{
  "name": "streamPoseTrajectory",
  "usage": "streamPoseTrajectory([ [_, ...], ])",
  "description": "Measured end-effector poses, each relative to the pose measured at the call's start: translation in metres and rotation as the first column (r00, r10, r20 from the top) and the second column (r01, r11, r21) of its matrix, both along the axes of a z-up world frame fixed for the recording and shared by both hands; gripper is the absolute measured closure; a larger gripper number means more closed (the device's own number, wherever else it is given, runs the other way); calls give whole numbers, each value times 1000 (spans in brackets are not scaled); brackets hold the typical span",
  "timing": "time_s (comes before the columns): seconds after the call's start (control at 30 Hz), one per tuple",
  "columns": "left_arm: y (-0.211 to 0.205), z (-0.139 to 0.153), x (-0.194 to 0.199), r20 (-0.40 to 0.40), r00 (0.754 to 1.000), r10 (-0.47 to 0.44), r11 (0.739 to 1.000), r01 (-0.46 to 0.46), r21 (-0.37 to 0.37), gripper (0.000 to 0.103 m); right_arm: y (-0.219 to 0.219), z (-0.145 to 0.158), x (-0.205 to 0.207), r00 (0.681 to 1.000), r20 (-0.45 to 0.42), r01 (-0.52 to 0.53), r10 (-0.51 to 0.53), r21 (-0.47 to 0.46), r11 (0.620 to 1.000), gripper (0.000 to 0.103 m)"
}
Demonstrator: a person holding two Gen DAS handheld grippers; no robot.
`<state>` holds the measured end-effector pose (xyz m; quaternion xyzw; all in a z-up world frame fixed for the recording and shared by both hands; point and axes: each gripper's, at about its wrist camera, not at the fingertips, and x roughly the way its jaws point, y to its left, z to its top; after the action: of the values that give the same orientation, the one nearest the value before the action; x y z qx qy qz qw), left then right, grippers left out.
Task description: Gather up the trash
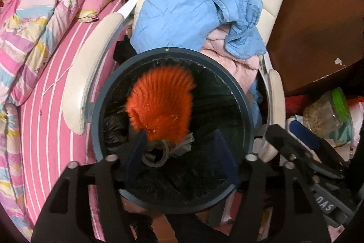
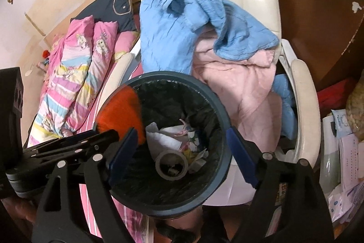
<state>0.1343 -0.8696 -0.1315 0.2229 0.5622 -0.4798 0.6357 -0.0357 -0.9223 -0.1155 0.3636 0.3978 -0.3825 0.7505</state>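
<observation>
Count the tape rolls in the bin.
1. A single grey tape roll lies at the bottom of the bin, among crumpled paper, below the orange furry item. More could be hidden beneath the trash or that item.

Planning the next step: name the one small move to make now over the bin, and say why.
Probably lift the left gripper clear of the bin. Its jaws stand open with nothing pressed between them, and the orange furry thing is already inside the rim, over the paper scraps and tape roll.
</observation>
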Motion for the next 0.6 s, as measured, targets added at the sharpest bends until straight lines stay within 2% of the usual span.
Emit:
streamPoseTrajectory([
  [0.1,0,0,-2,4,1000,3,1000,-3,-2,31,-1,2,-4,1000,2,10,-10,-8,1000,21],
  [0.33,-2,2,-10,16,1000,-13,1000,13,-4,28,-1,4,-15,1000,7,29,-29,-16,999,21],
  [0.47,1,9,-15,50,999,-20,1000,21,-18,19,0,10,-19,999,18,41,-41,-28,999,21],
  [0.6,8,18,-13,88,996,-2,1000,5,-30,14,5,16,-19,999,35,39,-37,-43,998,20],
])
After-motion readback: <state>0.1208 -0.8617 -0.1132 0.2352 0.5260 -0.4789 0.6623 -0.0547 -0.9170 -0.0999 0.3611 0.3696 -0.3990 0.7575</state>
